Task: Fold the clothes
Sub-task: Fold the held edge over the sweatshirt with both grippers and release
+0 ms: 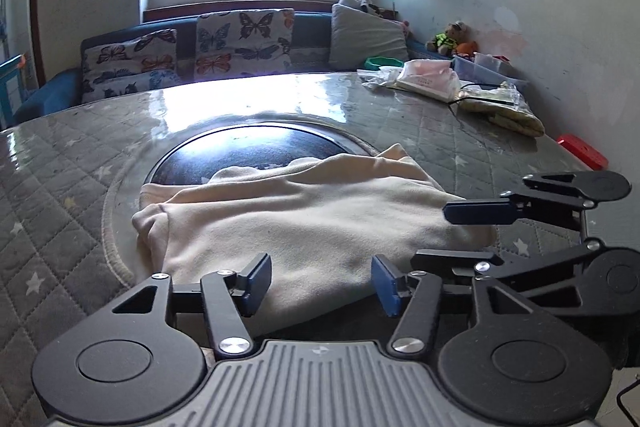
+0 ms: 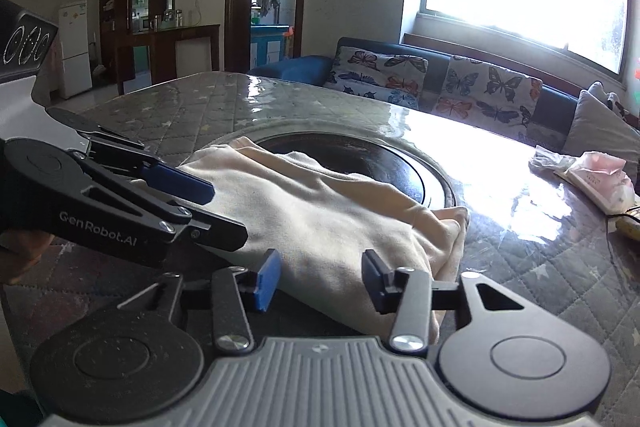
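Cream cloth (image 1: 304,223), a folded garment, lies in a soft heap on the grey quilted table cover (image 1: 60,187), draped partly over the dark round plate (image 1: 248,151) set into the middle of the table. Both tools sit at its near edge. The left gripper (image 1: 322,283) has its blue pads parted, the cloth's hem lying between them with neither pad pressing on it. The right gripper (image 2: 320,281) stands beside it, its jaws likewise apart over the near corner of the garment, gripping nothing; a thick rolled fold of the cloth bunches just to its right. Seen from the right wrist, the left gripper's blue finger (image 2: 180,181) hovers over the garment's left part. Farther along the table lie a pink packet (image 1: 428,79) and some crumpled plastic, and butterfly cushions (image 1: 244,43) line the sofa under the bright window.
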The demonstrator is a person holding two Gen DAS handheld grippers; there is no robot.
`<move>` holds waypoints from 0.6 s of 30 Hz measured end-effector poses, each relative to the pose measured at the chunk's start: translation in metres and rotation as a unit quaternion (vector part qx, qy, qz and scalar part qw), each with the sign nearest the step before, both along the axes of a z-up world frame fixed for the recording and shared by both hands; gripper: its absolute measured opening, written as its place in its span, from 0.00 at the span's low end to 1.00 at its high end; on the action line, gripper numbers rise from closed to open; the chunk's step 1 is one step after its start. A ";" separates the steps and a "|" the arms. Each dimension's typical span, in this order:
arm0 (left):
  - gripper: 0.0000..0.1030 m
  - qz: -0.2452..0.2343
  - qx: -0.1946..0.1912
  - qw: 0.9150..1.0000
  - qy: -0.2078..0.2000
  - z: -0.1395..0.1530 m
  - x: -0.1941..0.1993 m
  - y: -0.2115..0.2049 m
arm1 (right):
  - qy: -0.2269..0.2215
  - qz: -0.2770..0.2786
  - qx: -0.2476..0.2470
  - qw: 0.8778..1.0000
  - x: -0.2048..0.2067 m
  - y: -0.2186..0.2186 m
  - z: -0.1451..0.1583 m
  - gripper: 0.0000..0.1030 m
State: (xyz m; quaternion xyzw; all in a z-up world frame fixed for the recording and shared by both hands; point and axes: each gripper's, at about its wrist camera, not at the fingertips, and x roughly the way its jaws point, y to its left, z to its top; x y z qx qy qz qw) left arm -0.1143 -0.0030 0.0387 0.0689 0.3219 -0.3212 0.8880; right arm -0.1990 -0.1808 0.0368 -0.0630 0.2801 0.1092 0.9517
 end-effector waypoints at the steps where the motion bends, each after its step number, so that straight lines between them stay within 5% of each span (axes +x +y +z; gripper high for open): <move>1: 0.63 0.005 -0.001 1.000 0.003 0.001 -0.001 0.001 | -0.001 -0.002 0.001 1.000 -0.001 0.000 0.000 0.51; 4: 0.70 0.020 0.001 1.000 0.005 0.003 -0.004 0.005 | -0.004 -0.007 0.003 1.000 -0.005 0.000 0.003 0.64; 18: 1.00 0.055 0.010 0.998 -0.007 0.010 -0.019 0.018 | -0.004 -0.001 0.022 1.000 -0.014 0.007 0.010 0.89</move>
